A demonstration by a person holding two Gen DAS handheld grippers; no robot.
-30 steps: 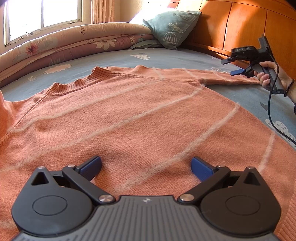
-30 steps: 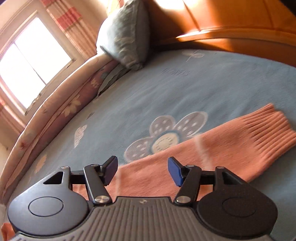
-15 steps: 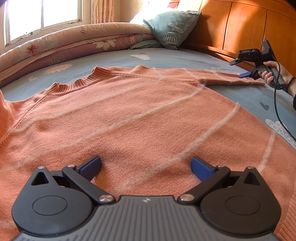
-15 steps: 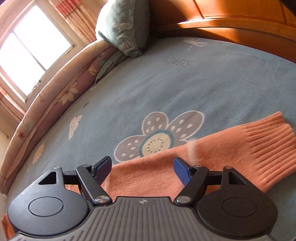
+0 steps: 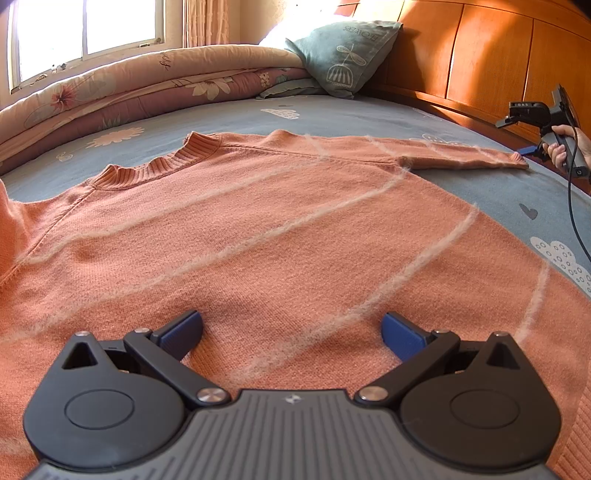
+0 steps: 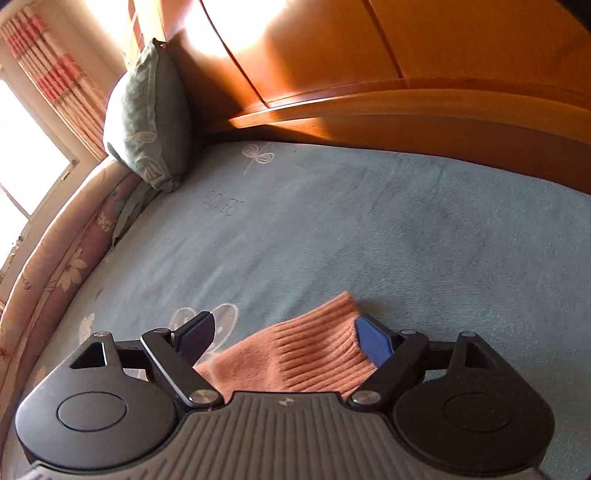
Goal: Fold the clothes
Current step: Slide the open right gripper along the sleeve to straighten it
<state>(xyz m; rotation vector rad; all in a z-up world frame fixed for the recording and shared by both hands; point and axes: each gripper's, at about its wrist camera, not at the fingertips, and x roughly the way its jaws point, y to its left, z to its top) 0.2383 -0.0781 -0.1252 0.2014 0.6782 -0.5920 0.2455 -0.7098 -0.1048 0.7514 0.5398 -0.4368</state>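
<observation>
An orange sweater [image 5: 258,229] with pale fuzzy stripes lies flat on the blue bed sheet [image 5: 517,195], its collar [image 5: 162,162] toward the window. My left gripper [image 5: 291,330] hovers open over the sweater's lower body, nothing between its fingers. The right sleeve [image 5: 461,157] stretches out to the right, where a hand holds my right gripper [image 5: 526,151] at the cuff. In the right wrist view the ribbed cuff [image 6: 306,350] lies between the jaws of the right gripper [image 6: 284,338], which are opening wide. The blue pads do not press on the cuff.
A wooden headboard [image 5: 480,59] runs along the right side of the bed. A teal pillow [image 5: 343,55] leans at the back corner, and a rolled floral quilt [image 5: 129,88] lies under the window [image 5: 85,26]. A black cable [image 5: 572,206] hangs from the right gripper.
The right gripper slid outward along the sleeve to the cuff, rolled, and its jaws widened. The left gripper and the sweater's body stayed still.
</observation>
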